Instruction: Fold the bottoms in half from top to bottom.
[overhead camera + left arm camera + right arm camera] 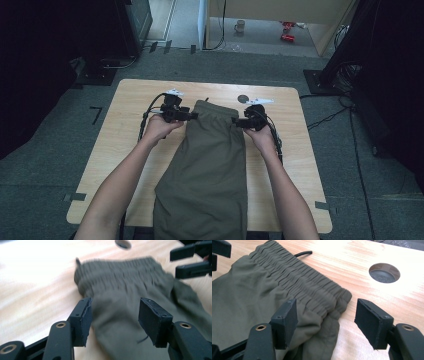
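Over on the left, the left gripper (191,116) sits at the left edge of the folded olive-green fabric trousers (207,170), jaws parted wide, cloth lying between the pads (83,320) with nothing pinched. The trousers lie down the middle of the pale wooden table (115,145), gathered elastic waistband (312,287) at the far end. On the right, the right gripper (236,121) straddles the waistband's corner, jaws spread, gripping nothing.

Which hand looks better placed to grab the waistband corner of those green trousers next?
Probably the right. The right hand-held gripper has open jaws astride the trousers' waistband corner. The left hand-held gripper, also open, sits over plain cloth below the waistband.
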The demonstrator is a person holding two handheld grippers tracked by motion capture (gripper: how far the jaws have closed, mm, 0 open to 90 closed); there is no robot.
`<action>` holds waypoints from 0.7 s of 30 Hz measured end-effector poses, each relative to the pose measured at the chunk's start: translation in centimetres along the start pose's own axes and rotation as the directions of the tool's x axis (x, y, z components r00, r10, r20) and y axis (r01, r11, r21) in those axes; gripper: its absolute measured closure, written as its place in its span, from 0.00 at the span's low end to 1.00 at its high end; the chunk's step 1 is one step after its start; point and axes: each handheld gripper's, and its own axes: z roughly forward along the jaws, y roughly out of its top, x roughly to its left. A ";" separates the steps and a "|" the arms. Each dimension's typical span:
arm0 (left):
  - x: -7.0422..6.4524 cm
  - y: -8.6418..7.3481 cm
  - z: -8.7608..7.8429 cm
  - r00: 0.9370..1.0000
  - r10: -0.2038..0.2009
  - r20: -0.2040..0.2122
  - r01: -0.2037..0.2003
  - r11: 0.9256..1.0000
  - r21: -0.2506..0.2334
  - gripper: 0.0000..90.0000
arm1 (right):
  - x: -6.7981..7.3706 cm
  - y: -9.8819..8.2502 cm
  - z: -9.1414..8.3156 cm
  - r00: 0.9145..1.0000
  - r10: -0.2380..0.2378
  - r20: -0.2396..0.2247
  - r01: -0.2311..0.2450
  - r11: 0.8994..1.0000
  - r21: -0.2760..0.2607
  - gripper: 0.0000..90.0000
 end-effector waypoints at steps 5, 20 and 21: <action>0.3 1.2 1.2 1.000 -0.014 -0.005 0.014 0.999 0.035 0.49 | -0.2 0.6 0.4 1.000 0.015 0.019 -0.014 0.999 -0.049 0.40; 1.6 1.2 5.1 0.993 -0.108 -0.049 0.113 0.989 0.100 0.46 | -1.5 0.2 3.9 0.989 0.149 0.025 -0.150 0.988 0.045 0.33; 1.7 1.0 5.2 0.991 -0.124 -0.040 0.128 0.987 0.101 0.46 | -1.4 0.2 4.1 0.988 0.151 0.033 -0.153 0.986 0.064 0.34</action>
